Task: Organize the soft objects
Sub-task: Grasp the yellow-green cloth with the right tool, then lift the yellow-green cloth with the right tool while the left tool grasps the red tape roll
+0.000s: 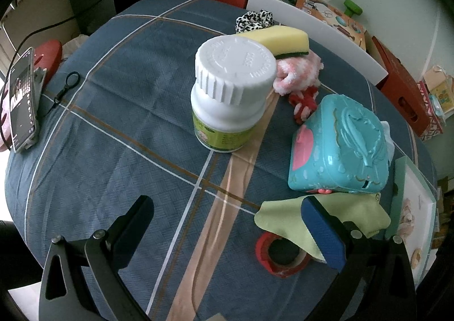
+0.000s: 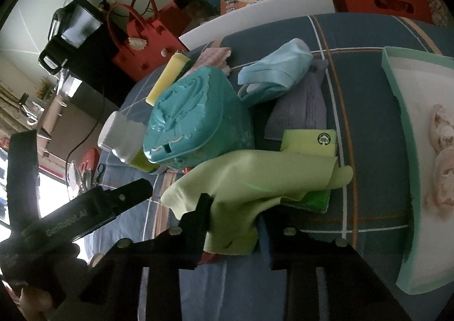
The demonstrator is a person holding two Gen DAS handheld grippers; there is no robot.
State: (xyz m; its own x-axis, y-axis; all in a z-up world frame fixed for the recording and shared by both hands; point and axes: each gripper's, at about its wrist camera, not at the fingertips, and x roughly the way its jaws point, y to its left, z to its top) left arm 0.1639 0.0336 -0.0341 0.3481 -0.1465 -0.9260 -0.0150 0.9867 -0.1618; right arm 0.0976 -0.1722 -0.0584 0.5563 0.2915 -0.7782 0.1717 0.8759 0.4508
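Bench (image 1: 113,128) with plaid cover. Teal case (image 2: 195,116) at centre; green cloth (image 2: 255,179) lies just in front of it, its near edge pinched between right gripper (image 2: 232,224) jaws. Left gripper (image 1: 227,236) jaws spread, empty, beside the cloth.

"GenRobot.AI" on left gripper (image 2: 93,207), "100%" on green packet (image 2: 312,141)

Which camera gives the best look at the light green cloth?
The right wrist view: the light green cloth fills the middle, draped over a green packet, its near edge between the right claw fingers. The left wrist view shows only a part below the teal case, crossed by the left claw's blue pad.
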